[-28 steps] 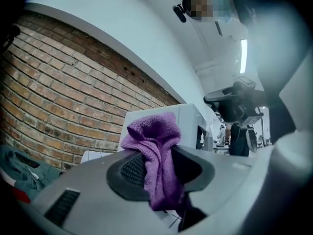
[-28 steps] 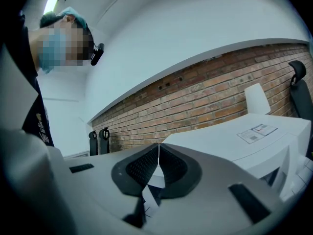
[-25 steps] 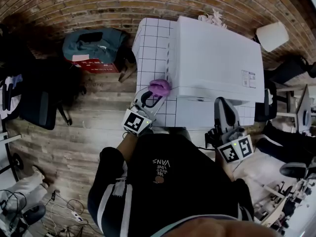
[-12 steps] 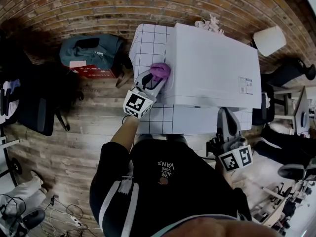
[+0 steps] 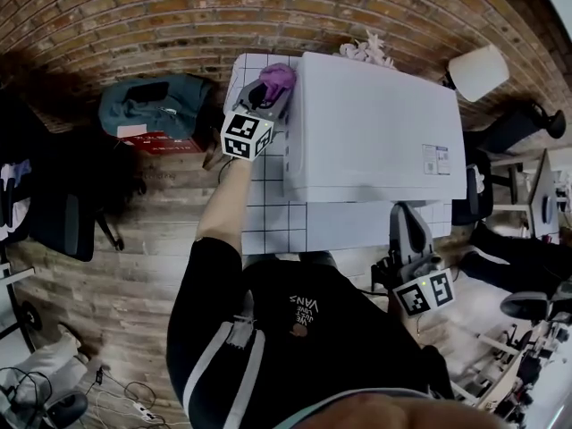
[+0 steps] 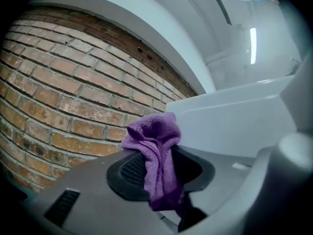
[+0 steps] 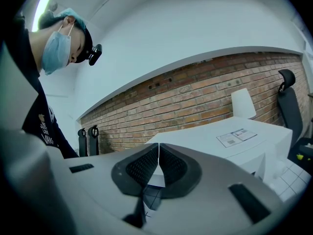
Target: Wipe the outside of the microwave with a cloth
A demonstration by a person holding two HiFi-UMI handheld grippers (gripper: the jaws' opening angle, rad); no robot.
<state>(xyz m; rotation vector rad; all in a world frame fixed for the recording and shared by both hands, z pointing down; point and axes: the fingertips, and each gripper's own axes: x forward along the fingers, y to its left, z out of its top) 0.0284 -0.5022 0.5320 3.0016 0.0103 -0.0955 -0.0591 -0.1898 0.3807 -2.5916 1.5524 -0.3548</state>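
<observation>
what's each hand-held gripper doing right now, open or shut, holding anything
Left hand-held gripper: shut on the purple cloth.
Right hand-held gripper: shut, jaws together, holding nothing.

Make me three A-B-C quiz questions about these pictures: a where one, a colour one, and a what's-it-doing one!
1. Where is the cloth? A on the floor; B at the microwave's left side; C on a chair.
2. What colour is the cloth? A yellow; B green; C purple.
3. The right hand-held gripper is: A shut and empty; B holding the cloth; C wide open.
Answers: B, the head view shows it there; C, it is plainly purple; A, its jaws meet on nothing.
</observation>
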